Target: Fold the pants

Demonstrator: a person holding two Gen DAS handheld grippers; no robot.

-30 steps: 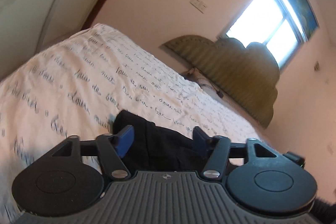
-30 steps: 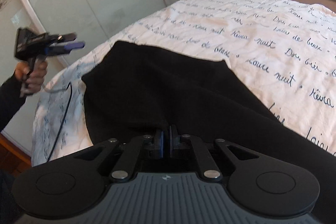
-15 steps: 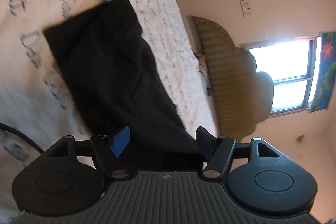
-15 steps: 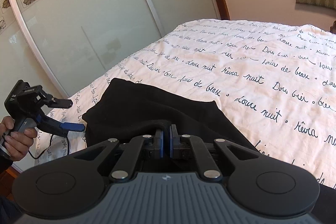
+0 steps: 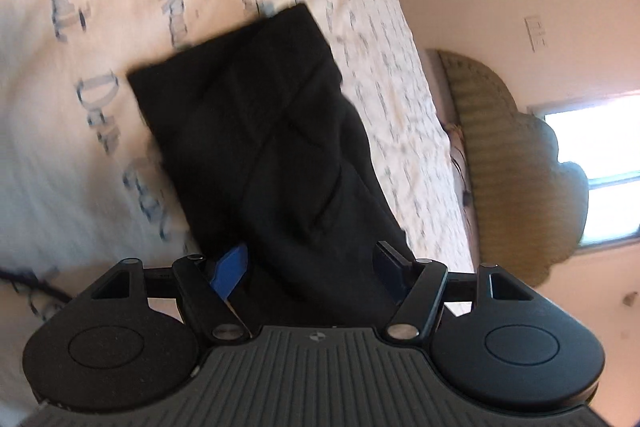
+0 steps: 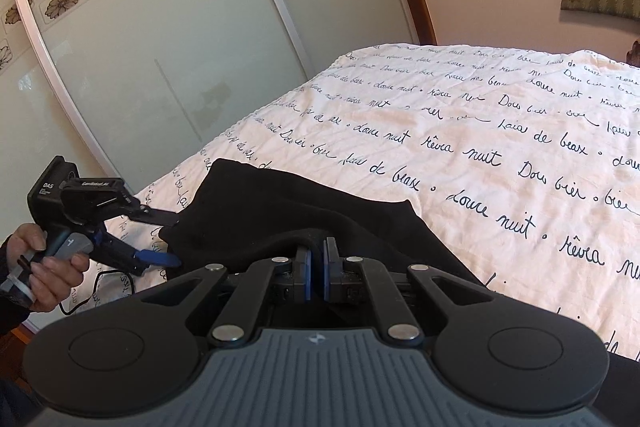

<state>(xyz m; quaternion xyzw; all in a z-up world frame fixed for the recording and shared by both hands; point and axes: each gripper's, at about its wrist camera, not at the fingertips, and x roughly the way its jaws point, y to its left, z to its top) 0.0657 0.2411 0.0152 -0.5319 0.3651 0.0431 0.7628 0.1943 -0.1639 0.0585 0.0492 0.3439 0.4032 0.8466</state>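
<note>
**Pants edge pinched by one gripper while the other is brought up to a corner**

Left wrist view: black, soft fabric pants [image 5: 256, 147] are seen lying in a long strip on a white quilted bedspread printed with blue handwriting [image 5: 80, 27]. The left gripper [image 5: 310, 263] is shown with its jaws set wide apart, and the near end of the dark cloth is seen lying between the blue pads. Whether the pads press on the fabric cannot be told here; much of the picture is blurred. A padded olive headboard [image 5: 520, 167] and a bright window are visible beyond the bed.

Right wrist view: the right gripper [image 6: 316, 267] is shown with its jaws nearly closed, and a raised fold of the black pants [image 6: 320, 223] is pinched between its blue pads. At the left edge, the left gripper [image 6: 170, 239] is seen held in a person's hand [image 6: 40, 267], its fingers spread above and below the corner of the cloth near the bed's edge, apparently not yet closed on it. Frosted sliding doors with flower prints [image 6: 140, 47] are seen behind.

The step in hand is judged to be the taking of a second hold before a fold. Next, the left jaws would need to be closed on that corner, so that both holds can be lifted together and the cloth carried over evenly.
</note>
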